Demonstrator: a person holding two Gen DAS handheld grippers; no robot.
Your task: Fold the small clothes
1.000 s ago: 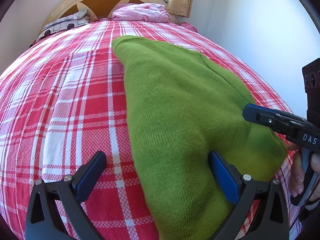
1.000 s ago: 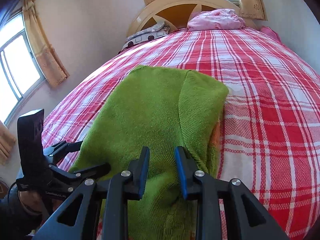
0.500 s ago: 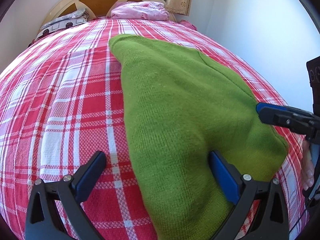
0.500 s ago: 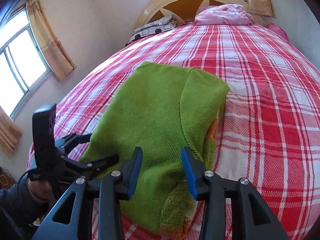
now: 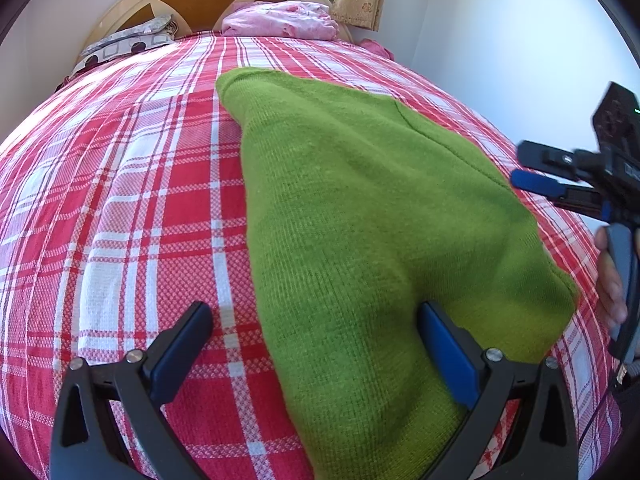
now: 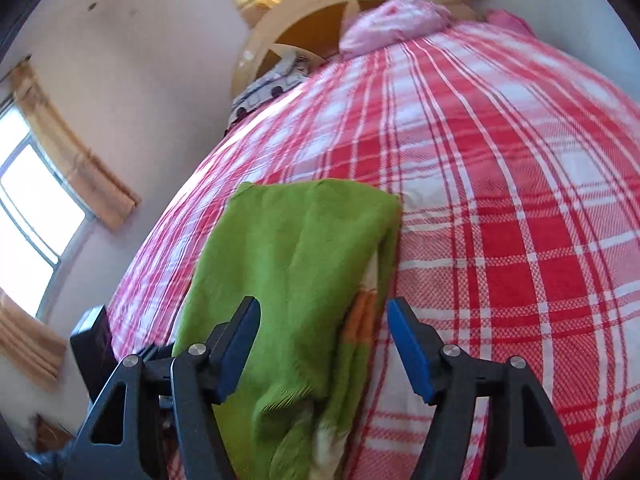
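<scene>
over the green sweater [image 5: 360,208], left tongs [image 5: 316,344] gape, tilted down; right tongs [image 6: 322,344] are opening.

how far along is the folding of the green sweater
Done: the green sweater lies on the plaid bedspread already folded lengthwise into a narrow strip. In hand: nothing is gripped; the right gripper is opening with the near end between its jaws, and the left gripper stands wide open over the near edge. Left: probably a crosswise fold.

The right gripper [image 6: 322,346] is opening its jaws over the near end of a folded green sweater [image 6: 296,248] on the plaid bed [image 6: 500,220].
</scene>
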